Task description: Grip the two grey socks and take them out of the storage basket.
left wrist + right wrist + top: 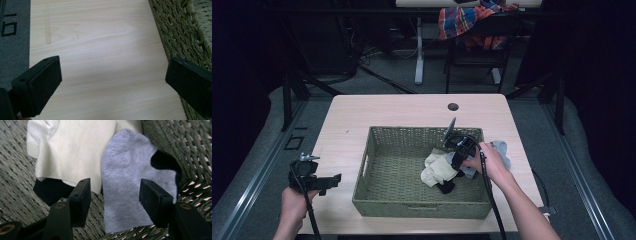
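A woven green basket (422,207) stands on the light wooden table (402,110). Inside it at the right lie a cream sock (437,170), a black sock (445,188) and a grey sock (125,170). My right gripper (456,167) reaches down into the basket over this pile. In the right gripper view its jaws (115,186) stand apart low over the grey sock, which lies between them without being pinched. The cream sock (75,150) and black sock (50,190) lie beside it. My left gripper (333,183) hovers open over bare table (100,32), left of the basket wall (175,30).
A grey cloth (502,148) hangs over the basket's right rim. A cable hole (453,106) sits near the table's far edge. Beyond the table stands a chair with a plaid cloth (472,20). Grey floor (12,50) shows past the table's left edge.
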Motion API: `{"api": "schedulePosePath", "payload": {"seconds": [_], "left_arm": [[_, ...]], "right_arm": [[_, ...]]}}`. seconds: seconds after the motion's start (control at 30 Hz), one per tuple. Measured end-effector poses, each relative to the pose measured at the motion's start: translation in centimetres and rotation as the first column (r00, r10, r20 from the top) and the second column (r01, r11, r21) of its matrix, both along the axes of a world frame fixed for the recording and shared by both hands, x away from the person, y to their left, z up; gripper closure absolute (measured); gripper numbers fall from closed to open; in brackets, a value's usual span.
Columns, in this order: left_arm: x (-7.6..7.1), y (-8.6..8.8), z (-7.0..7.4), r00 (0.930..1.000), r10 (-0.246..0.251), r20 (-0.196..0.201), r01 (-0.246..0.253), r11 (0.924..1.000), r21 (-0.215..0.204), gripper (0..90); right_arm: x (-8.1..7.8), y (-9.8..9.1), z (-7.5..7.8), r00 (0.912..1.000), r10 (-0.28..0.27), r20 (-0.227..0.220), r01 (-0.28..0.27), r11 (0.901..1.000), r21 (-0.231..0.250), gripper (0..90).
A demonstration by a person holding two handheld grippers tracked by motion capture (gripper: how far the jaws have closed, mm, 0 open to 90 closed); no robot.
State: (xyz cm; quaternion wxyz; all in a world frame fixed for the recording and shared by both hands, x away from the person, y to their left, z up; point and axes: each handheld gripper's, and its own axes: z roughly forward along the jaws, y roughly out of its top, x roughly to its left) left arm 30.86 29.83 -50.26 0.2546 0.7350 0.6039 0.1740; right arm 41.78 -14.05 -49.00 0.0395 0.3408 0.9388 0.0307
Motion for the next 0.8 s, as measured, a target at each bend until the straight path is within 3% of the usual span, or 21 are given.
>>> {"api": "schedulePosePath", "payload": {"seconds": [0.2,0.37,0.6,0.7,0.8], "left_arm": [[0.0,0.0,0.0,1.0000,-0.001,0.000,0.001,1.0000,0.000,0.7],[0.0,0.1,0.0,1.0000,0.000,-0.002,0.000,1.0000,0.002,0.7],[0.0,0.0,0.0,1.0000,0.002,-0.001,-0.002,1.0000,0.005,0.7],[0.0,0.0,0.0,1.0000,0.001,-0.002,-0.001,1.0000,0.006,0.7],[0.0,0.0,0.0,1.0000,0.003,0.000,-0.003,1.0000,0.006,0.7]], "right_arm": [[-0.1,0.8,-0.8,0.9999,0.006,-0.010,-0.007,0.9988,-0.048,49.2],[0.1,1.0,-1.4,0.9996,0.003,-0.028,-0.005,0.9975,-0.071,59.3],[0.2,0.7,-1.5,0.9994,-0.012,-0.033,0.009,0.9969,-0.079,82.4],[0.4,0.3,-1.2,0.9992,-0.007,-0.040,0.003,0.9960,-0.089,85.6],[0.3,0.1,-0.5,0.9996,-0.019,-0.021,0.017,0.9976,-0.067,86.0]]}}
